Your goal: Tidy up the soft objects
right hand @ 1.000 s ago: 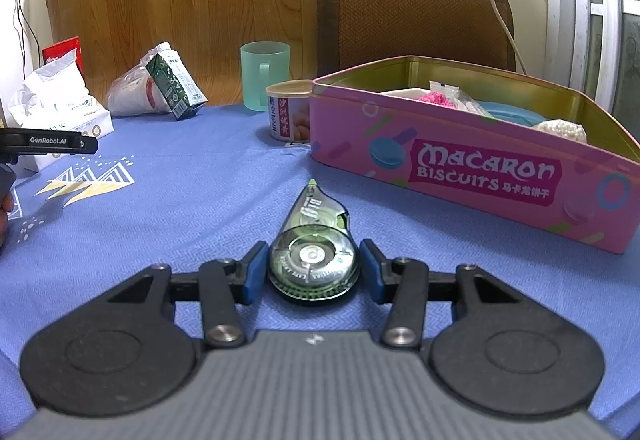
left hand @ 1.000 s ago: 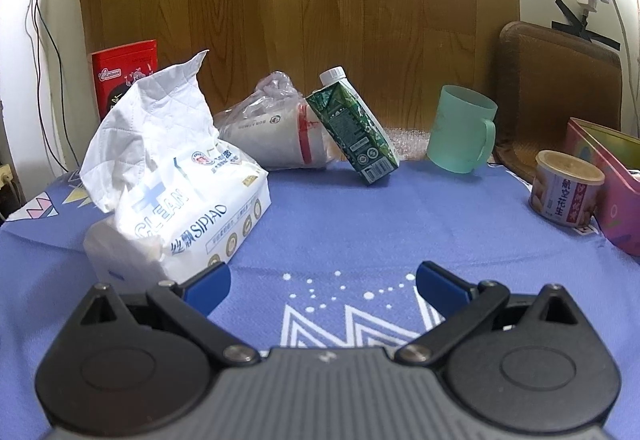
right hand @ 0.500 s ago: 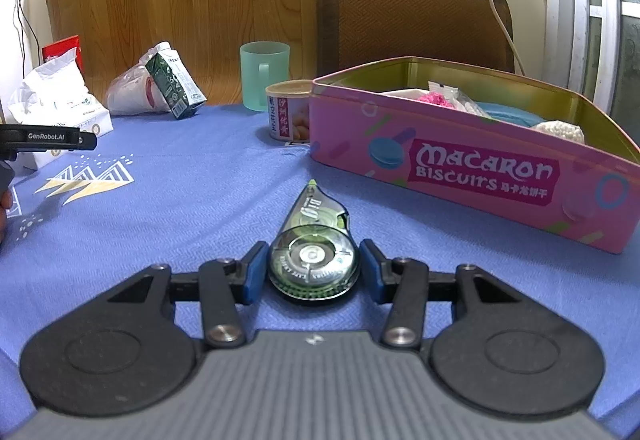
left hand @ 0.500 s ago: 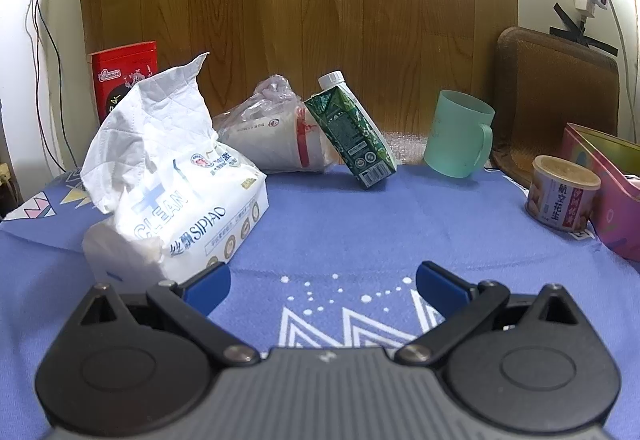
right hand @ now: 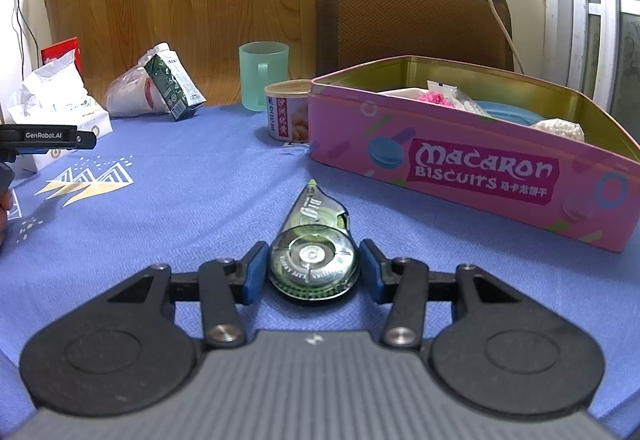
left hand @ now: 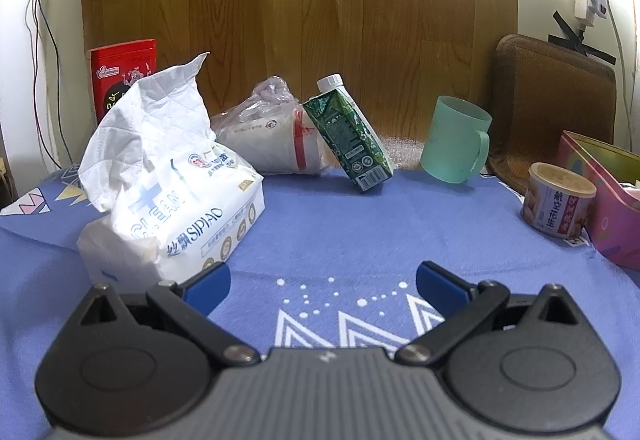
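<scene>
A white tissue pack (left hand: 172,196) with a tissue sticking up lies on the blue cloth, just ahead and left of my left gripper (left hand: 322,286), which is open and empty; its left fingertip is close to the pack. The pack also shows far left in the right wrist view (right hand: 56,108). My right gripper (right hand: 312,270) is low on the cloth with its jaws standing either side of a green correction-tape dispenser (right hand: 314,244), small gaps showing on both sides. A pink Macaron Biscuits tin (right hand: 472,164) holding soft bags stands ahead to the right.
A bagged paper cup (left hand: 264,140), a tilted green carton (left hand: 348,136), a green mug (left hand: 454,140) and a small can (left hand: 556,200) stand along the back. A red box (left hand: 120,68) is behind the tissues. A brown chair back (right hand: 412,20) is beyond the tin.
The left gripper has shifted slightly, so the scene slid a little leftward in its view. The right gripper and the dispenser have not moved.
</scene>
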`<action>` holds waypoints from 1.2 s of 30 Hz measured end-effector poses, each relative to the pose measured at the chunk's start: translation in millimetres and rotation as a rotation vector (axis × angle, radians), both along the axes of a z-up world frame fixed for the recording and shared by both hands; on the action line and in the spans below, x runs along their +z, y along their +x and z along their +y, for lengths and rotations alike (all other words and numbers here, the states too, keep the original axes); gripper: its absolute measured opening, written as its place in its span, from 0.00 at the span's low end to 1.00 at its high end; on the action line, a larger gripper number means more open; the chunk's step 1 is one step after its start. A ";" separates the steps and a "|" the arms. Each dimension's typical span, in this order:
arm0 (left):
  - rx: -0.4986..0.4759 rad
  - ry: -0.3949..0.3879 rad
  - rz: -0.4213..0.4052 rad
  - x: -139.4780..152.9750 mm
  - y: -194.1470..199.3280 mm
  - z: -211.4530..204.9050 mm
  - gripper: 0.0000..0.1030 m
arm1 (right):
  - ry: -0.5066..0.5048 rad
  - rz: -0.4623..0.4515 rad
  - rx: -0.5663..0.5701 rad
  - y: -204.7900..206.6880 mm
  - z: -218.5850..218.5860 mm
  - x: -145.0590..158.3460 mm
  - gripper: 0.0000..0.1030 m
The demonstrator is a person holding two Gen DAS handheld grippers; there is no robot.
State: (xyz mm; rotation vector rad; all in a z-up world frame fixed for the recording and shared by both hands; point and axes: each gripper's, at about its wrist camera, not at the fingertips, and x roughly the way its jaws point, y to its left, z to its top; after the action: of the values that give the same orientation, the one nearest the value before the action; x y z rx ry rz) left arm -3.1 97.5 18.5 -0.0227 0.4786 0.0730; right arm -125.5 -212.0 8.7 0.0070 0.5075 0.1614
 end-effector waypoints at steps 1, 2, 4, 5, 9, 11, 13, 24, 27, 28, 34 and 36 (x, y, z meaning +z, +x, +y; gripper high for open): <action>-0.002 0.002 0.000 -0.1 0.0 -0.5 0.99 | 0.003 0.000 0.000 0.2 -0.4 0.0 0.50; -0.004 0.004 0.000 -0.2 -0.1 -0.5 0.99 | 0.004 0.000 -0.001 0.0 -0.2 0.0 0.50; -0.009 0.003 0.000 -0.2 -0.2 -0.4 0.99 | 0.008 0.000 -0.003 -0.5 0.0 0.0 0.50; -0.008 0.001 0.000 -0.1 -0.3 -0.2 0.99 | 0.015 0.000 -0.003 -0.9 -0.6 -0.1 0.50; 0.009 0.011 0.012 -0.1 1.7 -1.3 0.99 | 0.080 -0.002 -0.010 -2.7 -8.5 0.0 0.50; 0.035 -0.004 0.045 1.4 2.8 -5.3 0.99 | 0.126 -0.007 -0.022 -3.5 -15.3 -0.2 0.50; -0.063 -0.245 0.118 3.9 0.6 -8.0 0.99 | 0.169 -0.006 -0.036 -3.0 -21.9 -0.7 0.50; -0.577 -0.344 0.367 18.6 0.6 -152.2 0.81 | 0.260 -0.097 -0.036 -18.7 -36.2 3.1 0.50; -0.671 -0.352 0.355 30.2 2.9 -184.6 0.65 | 0.262 -0.151 -0.033 -26.3 -43.5 9.7 0.50; -0.708 -0.351 0.336 39.6 4.0 -195.8 0.58 | 0.257 -0.181 -0.044 -29.7 -48.1 15.0 0.50; -0.807 -0.226 0.209 82.7 25.2 -273.3 0.59 | 0.258 -0.319 -0.152 -21.0 -99.8 47.9 0.50; -0.775 -0.153 0.170 85.9 40.7 -299.6 0.66 | 0.218 -0.326 -0.194 -1.1 -111.8 55.2 0.50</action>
State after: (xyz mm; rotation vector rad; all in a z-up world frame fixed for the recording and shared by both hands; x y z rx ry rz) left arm 37.6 -202.2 104.4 0.0200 0.6343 -0.7266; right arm -126.6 -323.8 63.9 0.2387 0.1602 0.0254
